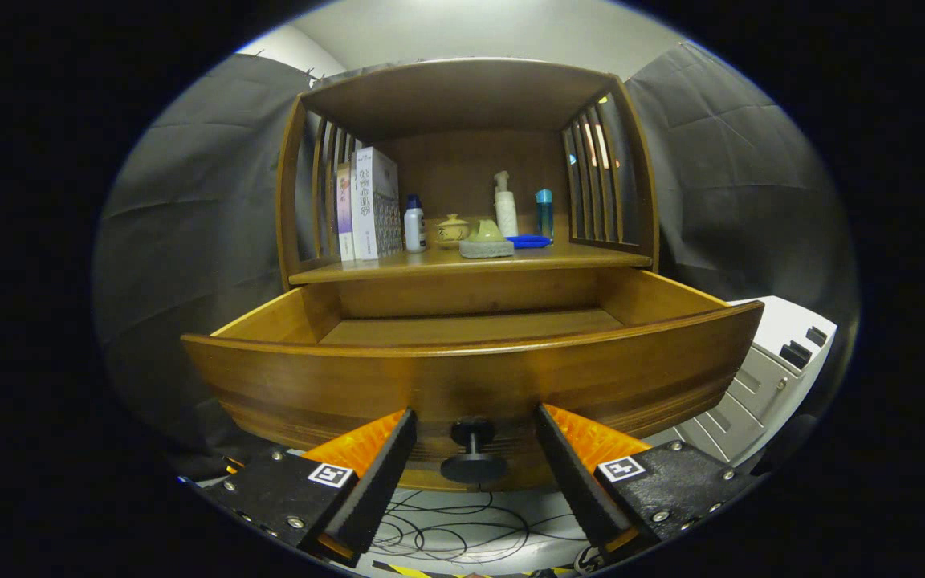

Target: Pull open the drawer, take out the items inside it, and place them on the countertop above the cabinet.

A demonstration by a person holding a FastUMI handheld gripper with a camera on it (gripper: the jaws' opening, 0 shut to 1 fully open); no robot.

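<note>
The drawer (470, 377) stands pulled well out of the wooden cabinet (462, 104), its curved front panel facing the gripper; the part of its wooden floor that can be seen over the panel is bare. The dark round knob (473, 449) sticks out from the lower middle of that panel, at 12 o'clock from the gripper (474, 425), in the gap between the two fingers and touching neither. The fingers are spread wide, one at 10 o'clock and one at 2 o'clock of the knob, held level and pointing straight at the drawer front.

Above the drawer, the countertop (591, 258) carries upright books (372, 205) at 11 o'clock, then a white bottle with a blue cap (413, 225), a small lidded pot (453, 229), a green piece on a grey pad (486, 239), a pump bottle (505, 205), a flat blue thing (528, 241) and a blue-topped bottle (543, 213). Cables (446, 530) lie on the floor below the fingers. A pale drawer unit (768, 369) stands at 3 o'clock
</note>
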